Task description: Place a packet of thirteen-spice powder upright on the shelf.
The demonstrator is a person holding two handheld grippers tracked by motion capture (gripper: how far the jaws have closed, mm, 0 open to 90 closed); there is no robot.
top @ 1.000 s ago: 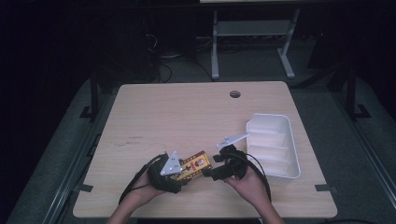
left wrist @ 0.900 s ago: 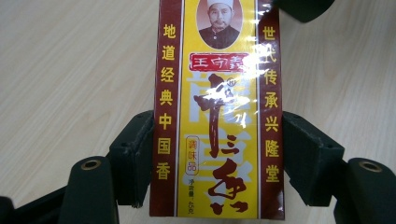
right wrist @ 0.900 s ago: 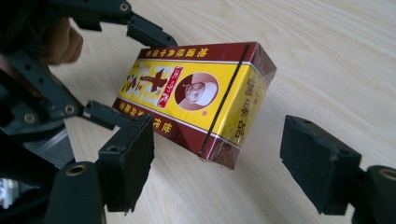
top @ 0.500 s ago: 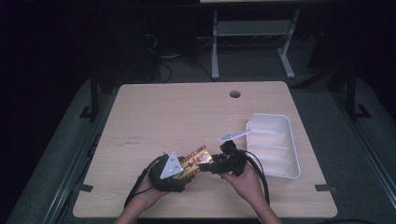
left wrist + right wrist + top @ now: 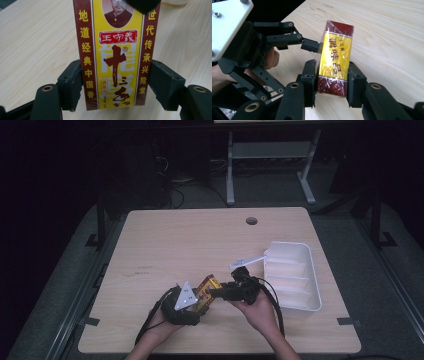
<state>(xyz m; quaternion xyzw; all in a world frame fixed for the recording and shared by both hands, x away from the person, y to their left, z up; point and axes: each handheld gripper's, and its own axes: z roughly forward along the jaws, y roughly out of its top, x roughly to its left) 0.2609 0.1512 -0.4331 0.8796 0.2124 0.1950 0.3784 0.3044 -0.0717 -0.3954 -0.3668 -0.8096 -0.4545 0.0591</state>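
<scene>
A yellow and dark red box (image 5: 208, 290) with Chinese print hangs just above the table near its front edge, between both grippers. My right gripper (image 5: 217, 291) comes in from the right, and its jaws have just been closing; in the right gripper view (image 5: 332, 80) both pads press on the box (image 5: 334, 62) near its wrapped end. My left gripper (image 5: 199, 301) sits at the box's other end. Its jaws have just been opening, and in the left gripper view (image 5: 116, 85) the pads stand loose beside the box (image 5: 116, 62).
A white tray (image 5: 314, 275) with dividers lies at the table's right side, close behind my right hand. The wooden table (image 5: 200, 240) has a round cable hole (image 5: 251, 221) at its far edge. Dark floor and a metal frame lie beyond.
My right gripper's jaws have come together on the box's right end. The left gripper kept its place, and the box tilted slightly.
</scene>
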